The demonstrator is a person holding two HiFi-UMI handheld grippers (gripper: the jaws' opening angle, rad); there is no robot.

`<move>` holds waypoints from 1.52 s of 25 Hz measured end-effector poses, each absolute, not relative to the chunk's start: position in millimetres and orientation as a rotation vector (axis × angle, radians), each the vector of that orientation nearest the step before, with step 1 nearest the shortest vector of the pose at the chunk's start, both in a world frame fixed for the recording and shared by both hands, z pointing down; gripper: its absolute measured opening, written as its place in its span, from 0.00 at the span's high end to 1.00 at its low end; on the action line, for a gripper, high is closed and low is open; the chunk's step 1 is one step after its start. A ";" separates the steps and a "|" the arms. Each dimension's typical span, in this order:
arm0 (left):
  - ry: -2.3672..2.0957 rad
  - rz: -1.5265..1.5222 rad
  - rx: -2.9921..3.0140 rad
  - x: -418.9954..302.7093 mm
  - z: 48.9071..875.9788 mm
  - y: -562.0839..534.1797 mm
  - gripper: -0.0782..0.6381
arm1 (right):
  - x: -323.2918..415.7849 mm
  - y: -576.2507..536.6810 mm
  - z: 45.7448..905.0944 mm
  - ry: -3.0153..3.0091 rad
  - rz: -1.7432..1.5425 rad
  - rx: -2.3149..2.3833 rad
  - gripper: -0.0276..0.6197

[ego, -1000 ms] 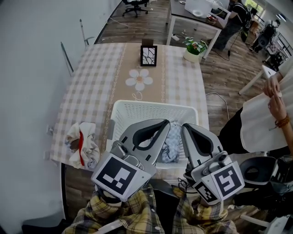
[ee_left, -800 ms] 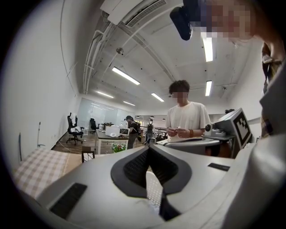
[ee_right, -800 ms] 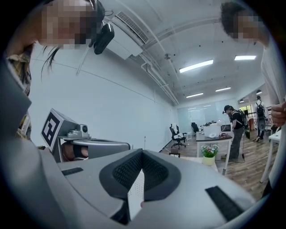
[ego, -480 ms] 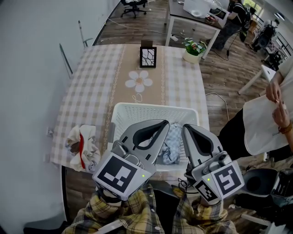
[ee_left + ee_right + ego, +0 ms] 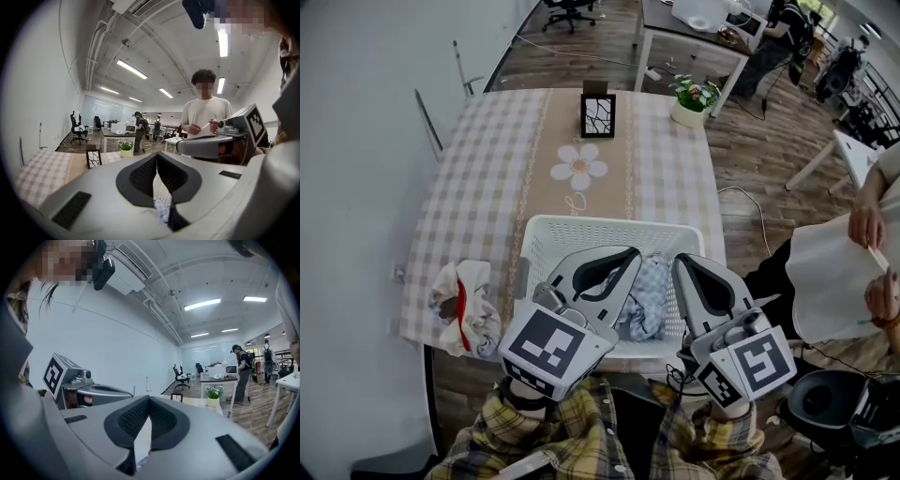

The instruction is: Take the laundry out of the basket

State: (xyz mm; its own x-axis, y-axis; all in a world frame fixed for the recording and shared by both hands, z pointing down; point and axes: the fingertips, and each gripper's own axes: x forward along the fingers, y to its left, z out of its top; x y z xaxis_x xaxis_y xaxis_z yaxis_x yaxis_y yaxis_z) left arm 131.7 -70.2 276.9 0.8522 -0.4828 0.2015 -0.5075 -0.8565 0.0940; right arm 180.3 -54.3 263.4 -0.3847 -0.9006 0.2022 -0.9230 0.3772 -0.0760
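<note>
While I look down through the head view, both grippers hang over the near side of the white basket (image 5: 609,223), which stands on the near end of a checked table (image 5: 478,178). The left gripper (image 5: 635,255) has its two jaws closed, tip against tip, and holds nothing; in its own view I see only a small piece of blue-white cloth through the narrow slit under the meeting tips, and the pads do not press on it. The right gripper (image 5: 682,263) is closed in the same way, tips together, with nothing between them. The laundry (image 5: 647,302), a crumpled blue checked cloth, lies inside the basket between the two grippers and partly under them; whether a jaw touches it I cannot tell. Another crumpled garment (image 5: 464,305), white with a red stripe, lies on the table just beside the basket, at the left near corner. Farther along the table a flower pattern (image 5: 579,167) is printed on the beige runner, a small black picture frame (image 5: 597,114) stands upright behind it, and a potted plant (image 5: 694,97) sits at the far right corner. At the right edge a person's hands (image 5: 867,225) hold a white sheet.
</note>
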 end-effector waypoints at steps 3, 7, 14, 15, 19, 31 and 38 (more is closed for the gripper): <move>-0.769 0.292 2.875 134.2 285.4 -76.0 0.84 | 184.0 -58.5 268.9 -2.485 0.293 1.654 0.95; -0.755 0.367 2.849 137.2 304.2 -83.8 0.82 | 185.7 -66.4 283.7 -2.457 0.338 1.592 0.90; -0.651 0.565 2.755 139.0 358.6 -90.3 0.72 | 184.0 -79.2 324.1 -2.353 0.342 1.346 0.84; -0.639 0.592 2.739 139.5 367.2 -90.5 0.71 | 184.4 -80.4 330.6 -2.337 0.343 1.311 0.82; -0.565 0.718 2.677 142.5 401.0 -86.1 0.66 | 180.2 -86.2 352.4 -2.286 0.342 1.168 0.76; -0.300 1.121 2.531 149.8 494.6 -55.5 0.52 | 150.5 -93.8 444.9 -2.076 0.340 0.691 0.68; -0.239 1.229 2.449 147.5 528.9 -49.5 0.45 | 144.5 -94.4 491.6 -1.975 0.361 0.518 0.60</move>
